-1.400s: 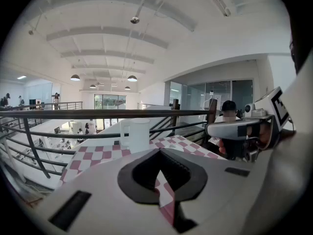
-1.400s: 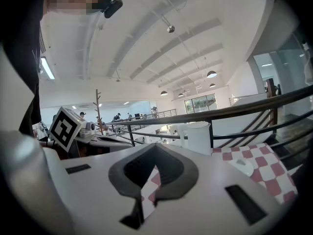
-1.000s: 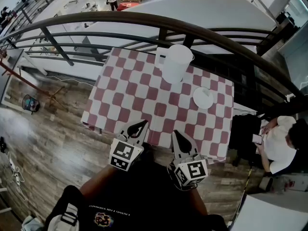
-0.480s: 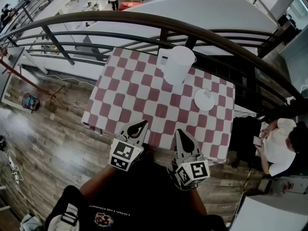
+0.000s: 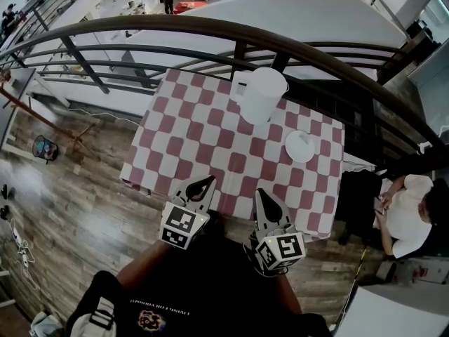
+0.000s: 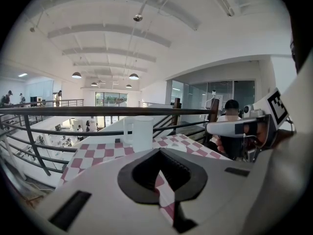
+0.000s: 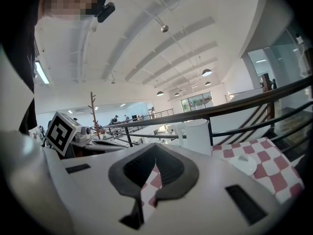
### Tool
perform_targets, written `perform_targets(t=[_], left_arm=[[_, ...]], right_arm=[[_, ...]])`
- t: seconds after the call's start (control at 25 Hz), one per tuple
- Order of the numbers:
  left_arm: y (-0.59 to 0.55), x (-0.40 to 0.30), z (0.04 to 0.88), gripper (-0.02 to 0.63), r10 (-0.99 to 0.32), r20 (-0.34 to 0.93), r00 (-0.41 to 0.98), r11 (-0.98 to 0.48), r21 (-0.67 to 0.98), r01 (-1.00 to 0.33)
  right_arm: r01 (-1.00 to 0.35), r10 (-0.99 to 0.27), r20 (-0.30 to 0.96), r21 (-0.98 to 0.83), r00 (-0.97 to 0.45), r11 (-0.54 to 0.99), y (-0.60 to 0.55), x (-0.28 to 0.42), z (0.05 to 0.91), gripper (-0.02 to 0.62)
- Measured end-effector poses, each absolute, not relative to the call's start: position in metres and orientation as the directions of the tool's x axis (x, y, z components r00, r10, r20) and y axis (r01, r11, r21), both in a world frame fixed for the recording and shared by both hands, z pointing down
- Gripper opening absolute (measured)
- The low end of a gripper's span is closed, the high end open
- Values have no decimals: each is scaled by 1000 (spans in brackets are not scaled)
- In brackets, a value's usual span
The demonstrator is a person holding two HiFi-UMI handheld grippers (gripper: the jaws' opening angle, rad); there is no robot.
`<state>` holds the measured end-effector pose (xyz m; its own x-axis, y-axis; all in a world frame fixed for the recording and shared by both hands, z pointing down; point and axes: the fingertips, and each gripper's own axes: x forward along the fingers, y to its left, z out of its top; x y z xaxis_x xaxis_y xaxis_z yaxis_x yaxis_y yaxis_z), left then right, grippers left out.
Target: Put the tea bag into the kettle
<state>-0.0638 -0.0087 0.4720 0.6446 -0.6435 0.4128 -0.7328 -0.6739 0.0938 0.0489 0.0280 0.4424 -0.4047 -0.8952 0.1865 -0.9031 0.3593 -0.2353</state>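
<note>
Just behind the checkered surface (image 5: 196,139) curves a dark railing (image 5: 140,30); a seated person (image 5: 410,213) is at lower right. Left tongs (image 5: 208,180) and right tongs (image 5: 258,192) hover at the near edge, both closed and empty. The white kettle (image 5: 259,93) stands at upper centre, with a white dish (image 5: 300,146) at its lower right.

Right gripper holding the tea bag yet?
No, in the right gripper view the right gripper has its jaws shut together with nothing between them.
</note>
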Motion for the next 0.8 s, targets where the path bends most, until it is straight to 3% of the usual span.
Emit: perform_targets(t=[0.8], left_arm=[[-50, -60, 476, 0, -648, 401, 648, -696, 36, -718]], right_arm=[[-906, -887, 198, -175, -417, 386, -22, 46, 448, 12]])
